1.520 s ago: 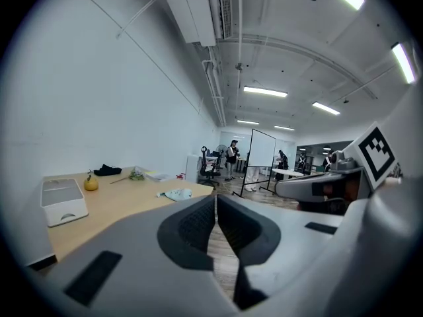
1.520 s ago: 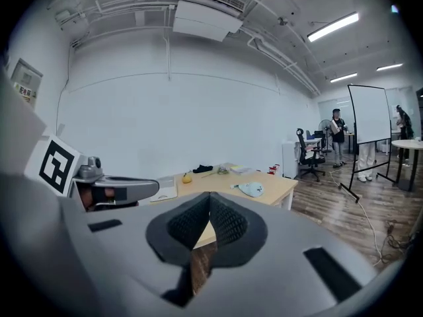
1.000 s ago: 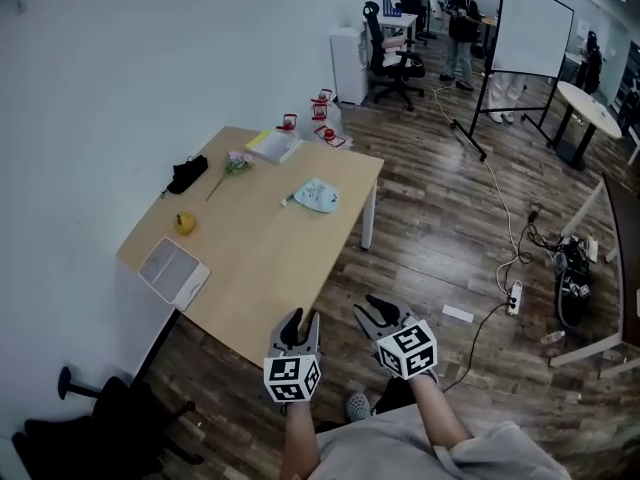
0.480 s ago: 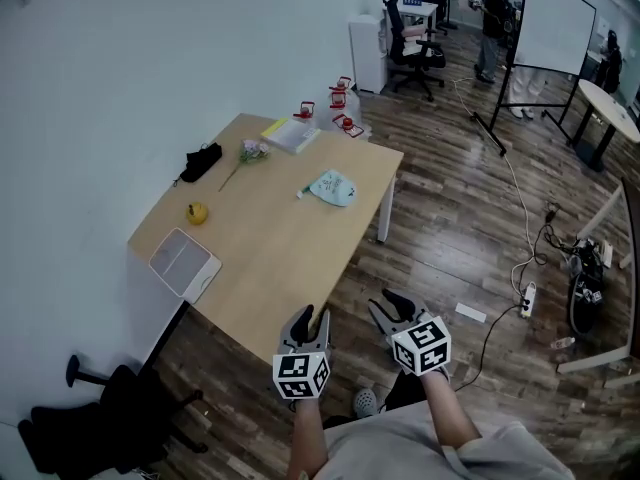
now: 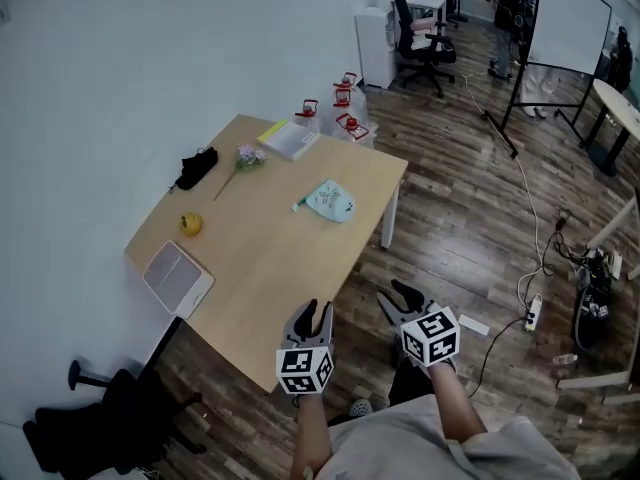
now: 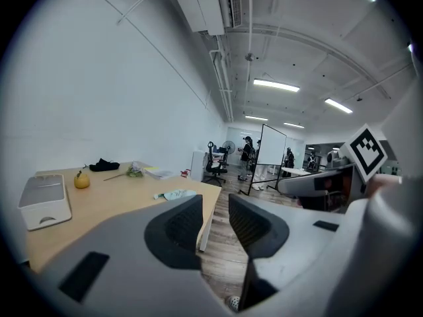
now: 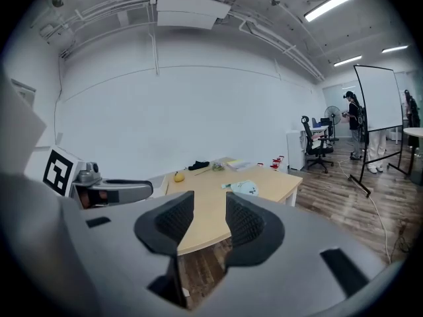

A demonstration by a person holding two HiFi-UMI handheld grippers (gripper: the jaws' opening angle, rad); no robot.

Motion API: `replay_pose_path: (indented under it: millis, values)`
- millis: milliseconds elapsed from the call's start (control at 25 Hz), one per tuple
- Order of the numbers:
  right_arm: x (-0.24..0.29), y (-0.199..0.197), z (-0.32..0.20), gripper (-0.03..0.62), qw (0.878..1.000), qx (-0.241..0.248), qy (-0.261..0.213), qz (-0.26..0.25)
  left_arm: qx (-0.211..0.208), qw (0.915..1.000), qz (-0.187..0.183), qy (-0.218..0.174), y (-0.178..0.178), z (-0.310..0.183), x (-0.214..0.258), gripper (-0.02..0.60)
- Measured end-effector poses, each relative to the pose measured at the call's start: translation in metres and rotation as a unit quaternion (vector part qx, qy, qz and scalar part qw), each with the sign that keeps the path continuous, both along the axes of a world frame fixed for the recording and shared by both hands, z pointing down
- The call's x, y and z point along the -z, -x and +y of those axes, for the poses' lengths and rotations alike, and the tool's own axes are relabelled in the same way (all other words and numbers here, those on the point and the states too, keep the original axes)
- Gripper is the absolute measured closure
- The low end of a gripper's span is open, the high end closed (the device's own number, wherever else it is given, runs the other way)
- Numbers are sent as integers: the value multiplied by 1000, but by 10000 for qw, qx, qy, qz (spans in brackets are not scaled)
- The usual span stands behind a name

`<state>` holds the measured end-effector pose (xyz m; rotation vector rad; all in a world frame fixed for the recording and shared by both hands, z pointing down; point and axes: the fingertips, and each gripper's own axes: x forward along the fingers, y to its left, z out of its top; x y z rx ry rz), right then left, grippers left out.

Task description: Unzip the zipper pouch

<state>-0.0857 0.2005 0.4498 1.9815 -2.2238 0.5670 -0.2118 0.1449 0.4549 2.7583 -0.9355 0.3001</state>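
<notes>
The zipper pouch (image 5: 330, 201) is pale green and lies flat near the right edge of the wooden table (image 5: 270, 258); it also shows as the pouch (image 6: 175, 194) in the left gripper view and the pouch (image 7: 244, 187) in the right gripper view. Both grippers hang off the table's near corner, far from the pouch. My left gripper (image 5: 311, 316) is open with nothing between its pads. My right gripper (image 5: 405, 296) is over the floor, its jaws opening and empty. The left gripper (image 6: 215, 207) and right gripper (image 7: 210, 203) each show a clear gap.
On the table lie a white box (image 5: 177, 277), a yellow fruit (image 5: 191, 225), a black item (image 5: 197, 167), a flower (image 5: 243, 158) and a notebook (image 5: 288, 139). Red objects (image 5: 345, 103) stand on the floor behind. A black chair (image 5: 100, 433) is at lower left; a cable and power strip (image 5: 532, 313) lie at right.
The head view has shifted a little, so the table sits slightly higher and to the right. Both grippers have stayed off the table's near corner, holding nothing.
</notes>
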Motion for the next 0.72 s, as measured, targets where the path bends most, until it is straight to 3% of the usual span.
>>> replay_pose_path:
  millis: [440, 720]
  values:
    - [21, -109, -104, 433, 9989, 445, -11, -140, 611, 9981, -79, -72, -84, -87, 25, 451]
    - [22, -168, -137, 433, 9972, 681, 52, -294, 922, 9955, -228, 40, -135, -126, 21, 452]
